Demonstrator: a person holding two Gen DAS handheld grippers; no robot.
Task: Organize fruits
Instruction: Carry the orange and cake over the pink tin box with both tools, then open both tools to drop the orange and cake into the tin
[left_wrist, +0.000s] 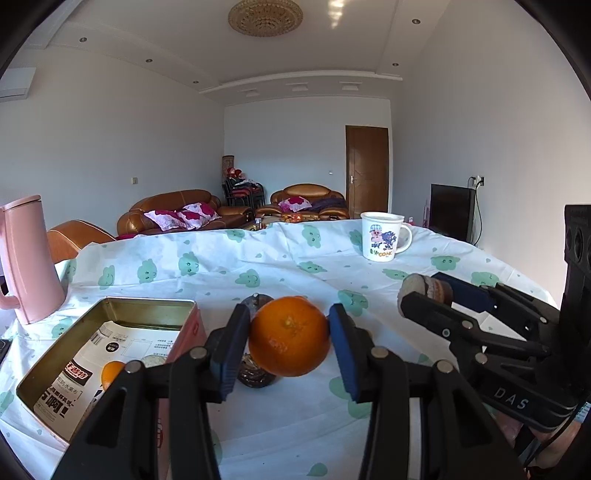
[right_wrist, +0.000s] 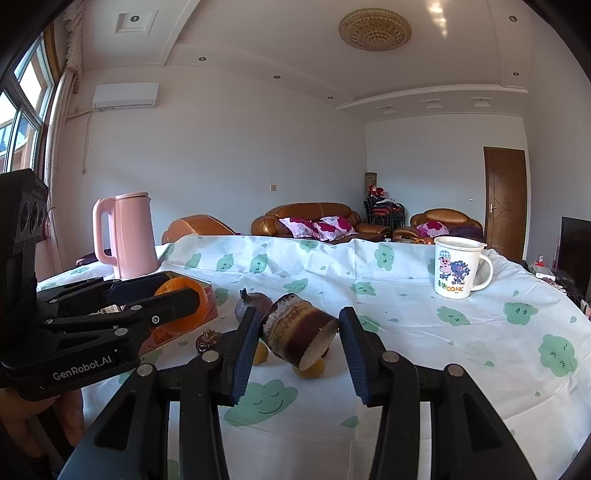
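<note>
Left tool (left_wrist: 290, 341) grips orange (left_wrist: 289, 336); right tool (right_wrist: 297, 345) clamps brown chunk (right_wrist: 299, 334). Step: carrying fruit. Next: lower orange into tin (left_wrist: 147, 308) at surface's left edge.

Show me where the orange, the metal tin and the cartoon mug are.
orange (left_wrist: 289, 338): left wrist view, middle of its peel.
metal tin (left_wrist: 147, 304): left wrist view, far rim.
cartoon mug (right_wrist: 455, 271): right wrist view, printed side.

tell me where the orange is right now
In the left wrist view the orange sits centre frame, clamped in the left gripper, just right of the tin box.
</note>
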